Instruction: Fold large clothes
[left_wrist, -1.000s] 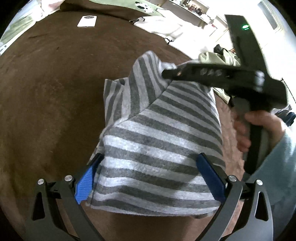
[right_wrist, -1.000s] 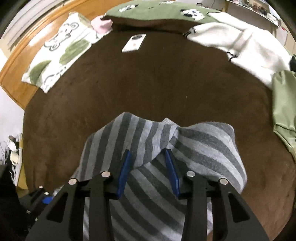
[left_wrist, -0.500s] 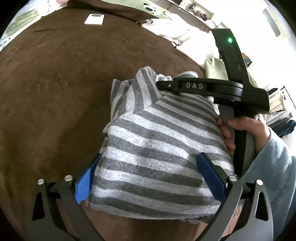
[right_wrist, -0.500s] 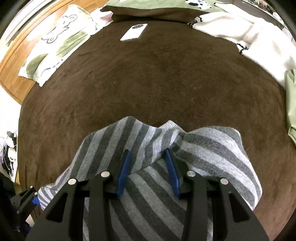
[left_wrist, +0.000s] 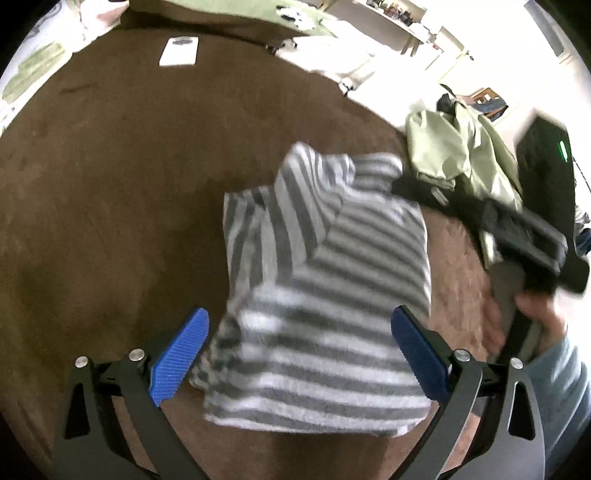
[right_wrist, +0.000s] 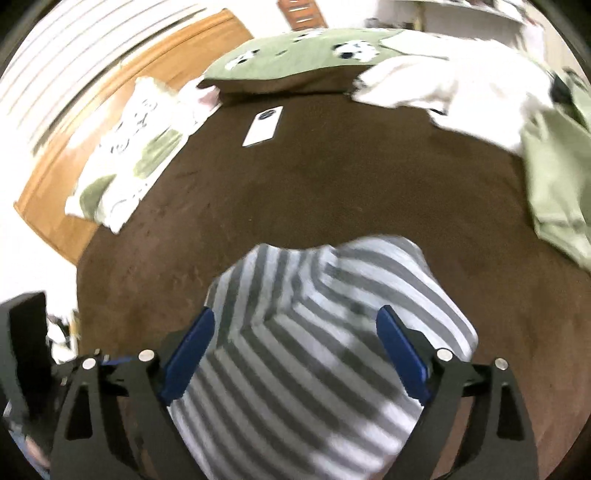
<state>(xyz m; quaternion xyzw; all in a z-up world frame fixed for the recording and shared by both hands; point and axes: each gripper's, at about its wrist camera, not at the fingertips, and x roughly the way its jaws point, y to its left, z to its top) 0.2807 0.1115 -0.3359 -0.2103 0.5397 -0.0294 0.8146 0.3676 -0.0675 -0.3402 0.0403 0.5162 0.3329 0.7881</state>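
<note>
While both tools gape, left view alone shows right tool beside striped garment

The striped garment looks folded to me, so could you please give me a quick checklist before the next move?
1. Left gripper open, clear of cloth: ok.
2. Right gripper open: ok.
3. Striped garment lying on the brown blanket: ok.
4. Fold tidy: not ok, a flap sticks out at the far end.
5. Green garment within reach as next item: cannot tell.
6. White card away from the fold: ok.
</note>
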